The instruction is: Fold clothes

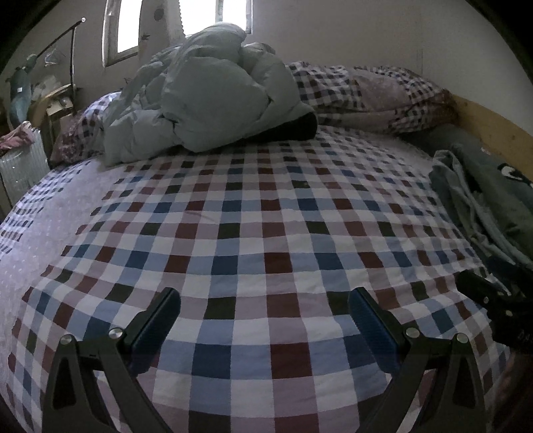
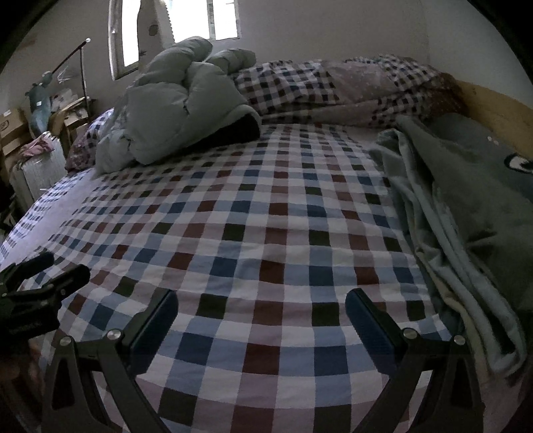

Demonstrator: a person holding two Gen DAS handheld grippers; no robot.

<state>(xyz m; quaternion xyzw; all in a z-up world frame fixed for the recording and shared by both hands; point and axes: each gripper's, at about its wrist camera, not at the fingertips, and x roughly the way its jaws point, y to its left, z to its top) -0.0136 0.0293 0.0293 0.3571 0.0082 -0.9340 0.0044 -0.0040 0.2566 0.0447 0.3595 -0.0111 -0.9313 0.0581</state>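
Now, claws: left claw point(image 1: 265, 306) and right claw point(image 2: 261, 306), both spread, empty, over the bed point(image 1: 253, 213).
Jacket point(image 1: 213, 103): one, far end.
Clothes point(image 2: 466, 213): one pile, bed's right edge.

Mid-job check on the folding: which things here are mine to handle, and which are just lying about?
For the job:
puffy pale jacket, crumpled at the far side
grey-green clothes pile on the right
left gripper and right gripper, both open and empty

Lying about:
checked bedsheet
rolled checked quilt
white suitcase
cardboard boxes

Both wrist views low over checked bedspread point(image 1: 253, 213), facing window point(image 2: 186, 20) (largely overlapping)
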